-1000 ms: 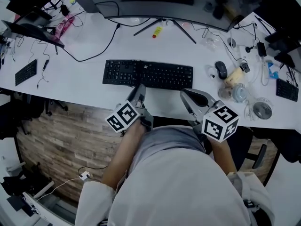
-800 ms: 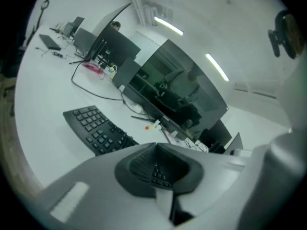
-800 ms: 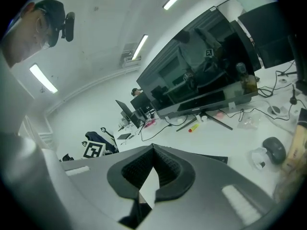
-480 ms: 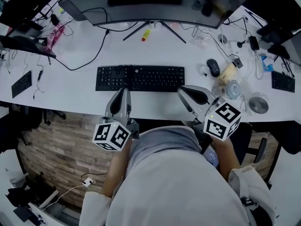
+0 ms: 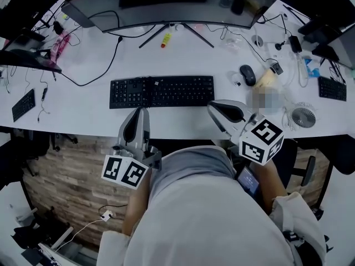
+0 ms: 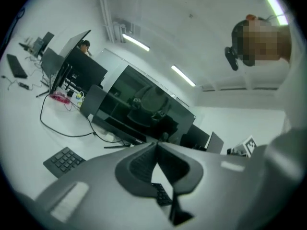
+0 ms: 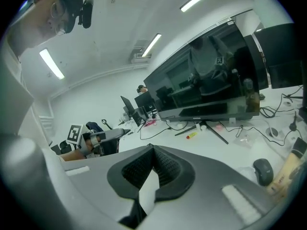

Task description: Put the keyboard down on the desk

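Keyboard (image 5: 161, 91) lies flat on the white desk (image 5: 83, 101) at the frame's centre, below the monitor (image 5: 166, 4). Left gripper (image 5: 141, 112) and right gripper (image 5: 212, 106) sit at the desk's near edge, just below the keyboard, each with its jaws pressed together on nothing. At right, a tan bottle (image 5: 267, 80) lies beside the mouse (image 5: 247, 75); its contents cannot be told.

No readable text or number anywhere — legends on the keyboard (image 5: 161, 91) too small, illegible.
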`<state>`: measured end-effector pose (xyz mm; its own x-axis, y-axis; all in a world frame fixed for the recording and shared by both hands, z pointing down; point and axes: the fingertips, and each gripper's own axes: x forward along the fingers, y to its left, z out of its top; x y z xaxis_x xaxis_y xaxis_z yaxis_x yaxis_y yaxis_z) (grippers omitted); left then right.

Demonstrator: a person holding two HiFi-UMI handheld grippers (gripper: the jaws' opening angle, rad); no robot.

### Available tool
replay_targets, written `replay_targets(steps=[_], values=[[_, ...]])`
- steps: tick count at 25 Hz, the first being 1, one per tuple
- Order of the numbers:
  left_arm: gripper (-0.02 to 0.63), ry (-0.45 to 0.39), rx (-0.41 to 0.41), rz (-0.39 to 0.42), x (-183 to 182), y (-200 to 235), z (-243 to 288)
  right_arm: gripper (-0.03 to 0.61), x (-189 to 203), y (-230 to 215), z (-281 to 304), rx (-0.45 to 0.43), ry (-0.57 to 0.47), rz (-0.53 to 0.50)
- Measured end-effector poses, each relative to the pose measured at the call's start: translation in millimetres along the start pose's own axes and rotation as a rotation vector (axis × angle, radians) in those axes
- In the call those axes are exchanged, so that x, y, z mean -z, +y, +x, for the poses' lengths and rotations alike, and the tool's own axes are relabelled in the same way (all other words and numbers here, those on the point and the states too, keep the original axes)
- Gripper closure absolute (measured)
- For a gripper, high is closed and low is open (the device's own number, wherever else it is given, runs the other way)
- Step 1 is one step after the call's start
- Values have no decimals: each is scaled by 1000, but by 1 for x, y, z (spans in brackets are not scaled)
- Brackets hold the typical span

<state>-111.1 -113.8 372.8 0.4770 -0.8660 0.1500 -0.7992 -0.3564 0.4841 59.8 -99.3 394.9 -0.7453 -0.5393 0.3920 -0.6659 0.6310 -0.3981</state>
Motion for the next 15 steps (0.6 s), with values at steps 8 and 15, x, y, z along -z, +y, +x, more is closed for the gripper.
replay_targets(steps=[8,15], values=[[614,-2,32,63,-1,-10,-4,583,5,2,-1,26,8,-42],[614,-30,10,39,-6,-2,-10,583,16,-4,4,60,70,-61]])
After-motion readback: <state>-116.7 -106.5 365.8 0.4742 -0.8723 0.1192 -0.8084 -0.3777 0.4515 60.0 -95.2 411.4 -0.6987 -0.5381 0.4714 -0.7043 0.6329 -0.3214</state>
